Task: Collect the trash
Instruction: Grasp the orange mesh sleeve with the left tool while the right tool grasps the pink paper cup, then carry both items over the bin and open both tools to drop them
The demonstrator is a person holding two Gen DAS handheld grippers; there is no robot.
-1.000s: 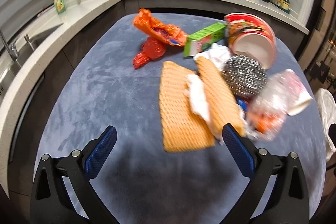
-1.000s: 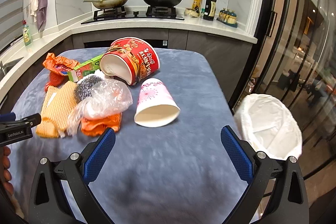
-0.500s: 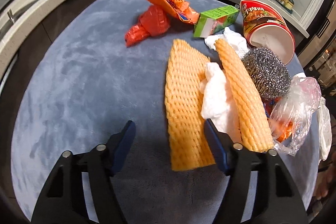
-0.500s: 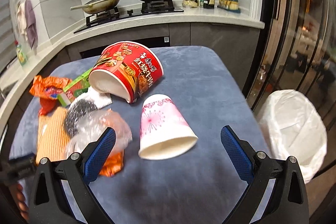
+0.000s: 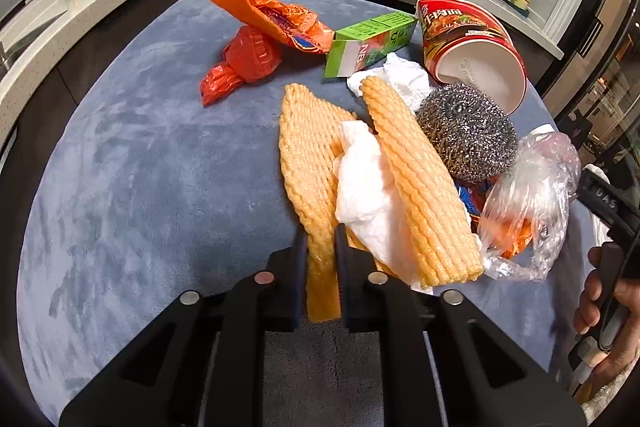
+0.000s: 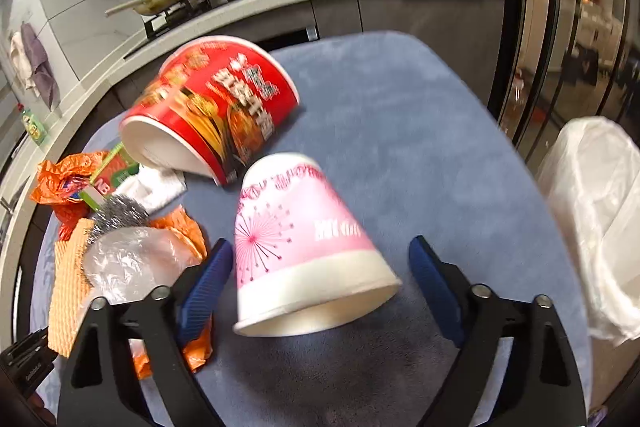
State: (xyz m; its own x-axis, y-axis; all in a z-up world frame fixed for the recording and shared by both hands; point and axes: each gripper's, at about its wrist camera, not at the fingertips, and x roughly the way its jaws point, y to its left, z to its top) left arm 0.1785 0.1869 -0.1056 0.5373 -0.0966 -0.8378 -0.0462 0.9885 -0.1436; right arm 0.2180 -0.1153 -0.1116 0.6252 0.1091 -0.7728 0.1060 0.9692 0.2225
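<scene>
Left gripper (image 5: 321, 247): matte black angular frame, round silver screws on the finger arms. Right gripper (image 6: 320, 267): same black frame and silver screws, with ribbed blue pads (image 6: 206, 279) on its fingers. Right hand (image 5: 608, 311): bare skin, wrapped on a black handle bearing white lettering.

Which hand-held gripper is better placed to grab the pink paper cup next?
Right. The right hand-held gripper is open with the pink paper cup lying between its fingers; the left hand-held gripper is shut on the orange foam net.
</scene>
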